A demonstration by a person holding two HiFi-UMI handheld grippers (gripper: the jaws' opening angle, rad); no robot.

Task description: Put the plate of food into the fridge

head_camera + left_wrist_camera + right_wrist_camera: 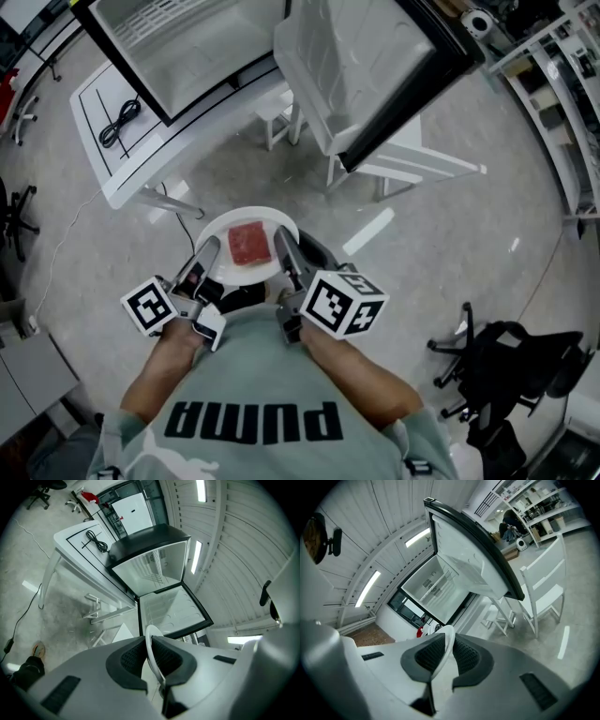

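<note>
A white plate (217, 246) with a red square of food (248, 243) is held level in front of the person's chest. My left gripper (207, 255) is shut on the plate's left rim (151, 649). My right gripper (283, 251) is shut on its right rim (444, 651). The fridge (187, 42) stands ahead on a white table, its cavity showing wire shelves. Its door (375, 66) hangs wide open to the right. The same fridge (150, 571) and its door (473, 555) also show in both gripper views.
A white table (122, 131) carries the fridge and a coiled black cable (119, 122). White chairs (412, 164) stand below the open door. A black office chair (506, 361) is at the lower right, shelving (562, 84) at the far right.
</note>
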